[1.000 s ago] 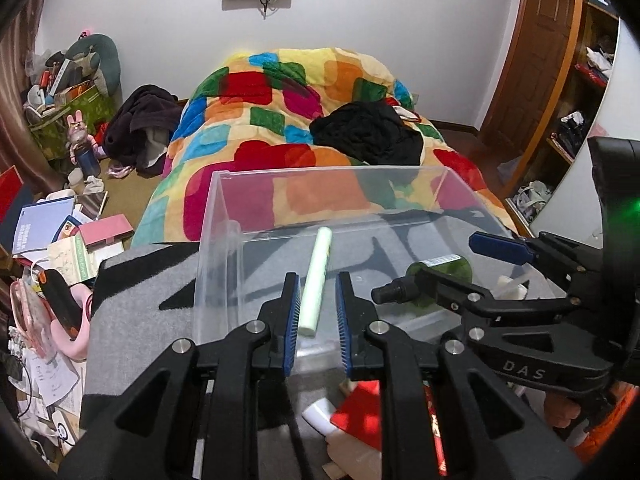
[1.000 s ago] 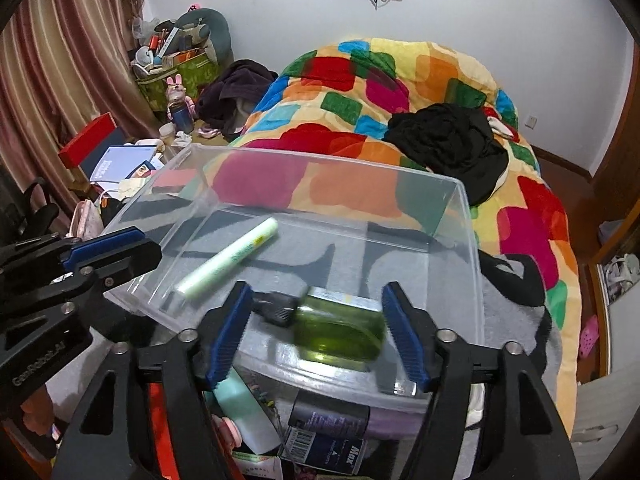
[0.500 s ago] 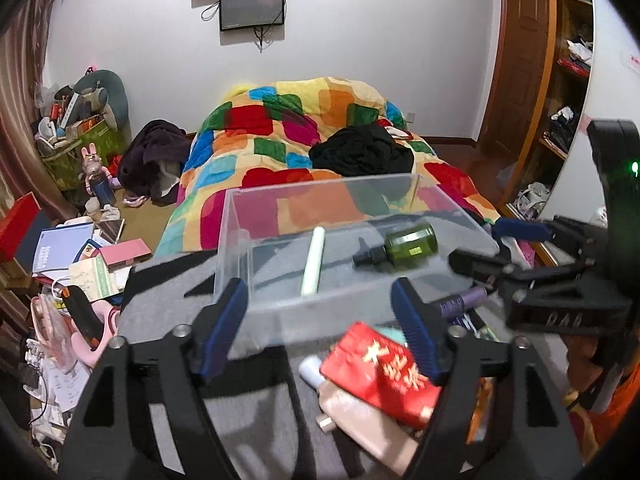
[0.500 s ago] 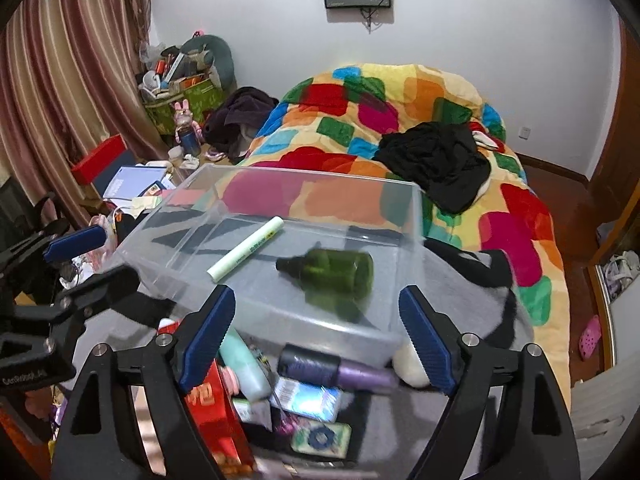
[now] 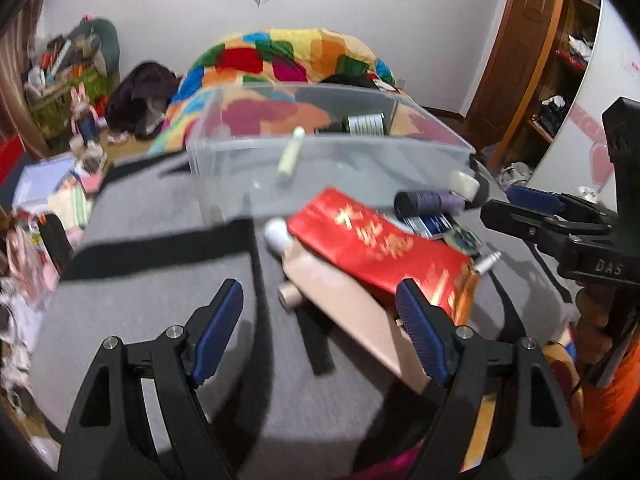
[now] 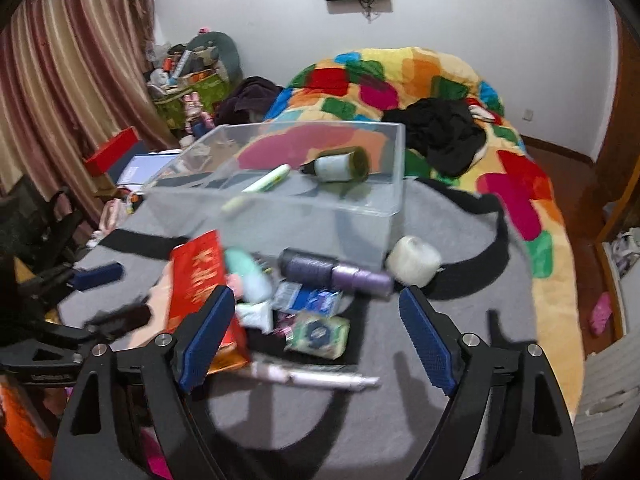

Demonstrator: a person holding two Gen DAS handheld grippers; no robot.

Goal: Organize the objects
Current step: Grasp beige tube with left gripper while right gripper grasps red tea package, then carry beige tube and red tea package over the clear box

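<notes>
Fingers (image 5: 219, 320) apart, both grippers, empty | red packet (image 5: 376, 246) blurred, hides beige box (image 5: 348, 308)

We see the room under soft, even indoor light, with the white wall (image 6: 460, 20) bright. Broad, fuzzy shadows of the jaws fall on the grey blanket (image 5: 160, 288) below them. Motion blur smears the red packet (image 5: 380, 248) and the clutter (image 6: 304, 304) beside it. The fisheye lens bends the curtain (image 6: 60, 80) and door frame (image 5: 516, 64), and the corners go black.
</notes>
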